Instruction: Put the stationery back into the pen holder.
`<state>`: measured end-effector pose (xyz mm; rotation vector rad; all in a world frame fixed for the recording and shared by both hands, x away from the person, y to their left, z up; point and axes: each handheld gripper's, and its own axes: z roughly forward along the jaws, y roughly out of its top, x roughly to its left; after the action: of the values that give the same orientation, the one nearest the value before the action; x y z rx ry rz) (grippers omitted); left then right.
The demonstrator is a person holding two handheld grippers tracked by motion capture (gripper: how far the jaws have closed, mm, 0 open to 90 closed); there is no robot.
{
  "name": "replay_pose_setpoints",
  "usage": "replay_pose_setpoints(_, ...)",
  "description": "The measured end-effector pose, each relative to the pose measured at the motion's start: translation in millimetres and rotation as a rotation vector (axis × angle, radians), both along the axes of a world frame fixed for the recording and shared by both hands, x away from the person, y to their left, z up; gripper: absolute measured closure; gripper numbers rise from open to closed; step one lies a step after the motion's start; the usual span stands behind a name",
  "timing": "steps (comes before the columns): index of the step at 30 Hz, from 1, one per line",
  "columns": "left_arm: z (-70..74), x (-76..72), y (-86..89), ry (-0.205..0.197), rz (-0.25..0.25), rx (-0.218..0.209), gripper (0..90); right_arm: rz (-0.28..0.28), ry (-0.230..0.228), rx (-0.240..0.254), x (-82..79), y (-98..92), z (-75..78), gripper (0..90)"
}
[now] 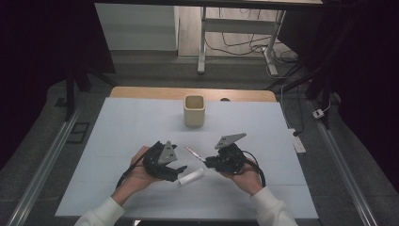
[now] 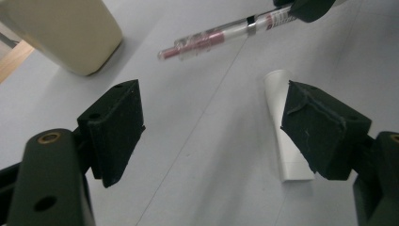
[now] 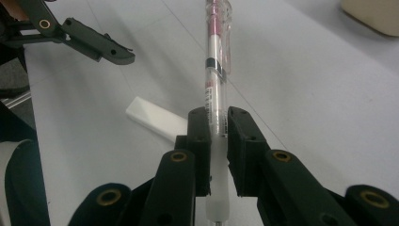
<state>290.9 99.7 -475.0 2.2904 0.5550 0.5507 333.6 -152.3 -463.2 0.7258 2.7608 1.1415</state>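
My right gripper (image 3: pixel 217 123) is shut on a clear pen with pink ink (image 3: pixel 216 56), whose free end sticks out ahead of the jaws. From above, the pen (image 1: pixel 194 153) points left and away from the right gripper (image 1: pixel 208 161). A white tube (image 1: pixel 191 177) lies flat on the table between the two hands. My left gripper (image 1: pixel 181 168) stands open just left of the tube. In the left gripper view its right finger (image 2: pixel 322 129) partly covers the tube (image 2: pixel 280 87), nothing sits between the jaws, and the pen (image 2: pixel 221 36) hangs beyond them.
A cream square cup (image 1: pixel 194 110) stands upright at the middle back of the white table (image 1: pixel 117 136), and its side (image 2: pixel 61 33) shows near the left gripper. Desk legs and cables lie on the floor beyond the table's far edge.
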Motion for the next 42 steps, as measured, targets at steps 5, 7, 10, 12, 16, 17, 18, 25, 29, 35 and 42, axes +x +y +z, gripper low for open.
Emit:
replay_pose_setpoints(5,-1.1,-0.5,-5.7,-0.009,-0.017,0.013,21.2,0.012,0.014,-0.014,0.4,2.8,-3.6,79.5)
replay_pose_setpoints(7,-1.3,-0.6,-7.4,-0.013,-0.023,0.016,21.4,0.012,0.017,-0.015,0.3,4.0,-5.1,79.5)
replay_pose_setpoints(10,-1.2,-0.7,-9.8,-0.021,-0.027,0.019,21.7,0.017,0.023,-0.019,0.1,5.3,-6.1,79.5)
replay_pose_setpoints(12,-1.0,-0.7,-11.3,-0.028,-0.030,0.022,21.9,0.020,0.027,-0.019,0.0,6.1,-6.5,79.6)
replay_pose_setpoints(16,-1.2,-1.3,-15.0,-0.058,-0.031,0.036,23.1,0.029,0.036,-0.023,-0.8,8.5,-7.9,79.5)
replay_pose_setpoints(17,-1.6,-1.0,-16.0,-0.057,-0.033,0.038,23.1,0.031,0.037,-0.024,-1.0,9.2,-8.2,79.5)
replay_pose_setpoints(18,-2.0,-0.6,-16.8,-0.055,-0.036,0.040,23.1,0.033,0.038,-0.024,-1.3,9.7,-8.4,79.5)
replay_pose_setpoints(25,-3.9,2.8,-20.2,-0.050,-0.049,0.048,24.7,0.044,0.041,-0.019,-1.7,11.5,-8.7,79.5)
replay_pose_setpoints(29,-5.6,3.8,-22.3,-0.051,-0.061,0.060,26.9,0.046,0.044,-0.020,-2.4,12.7,-8.4,79.5)
replay_pose_setpoints(35,-7.1,2.1,-27.6,-0.076,-0.096,0.093,34.5,0.068,0.048,-0.017,-3.3,14.1,-8.1,79.5)
replay_pose_setpoints(42,-10.7,-0.3,-33.8,-0.115,-0.134,0.146,41.0,0.081,0.055,0.000,-3.7,14.0,-6.0,79.5)
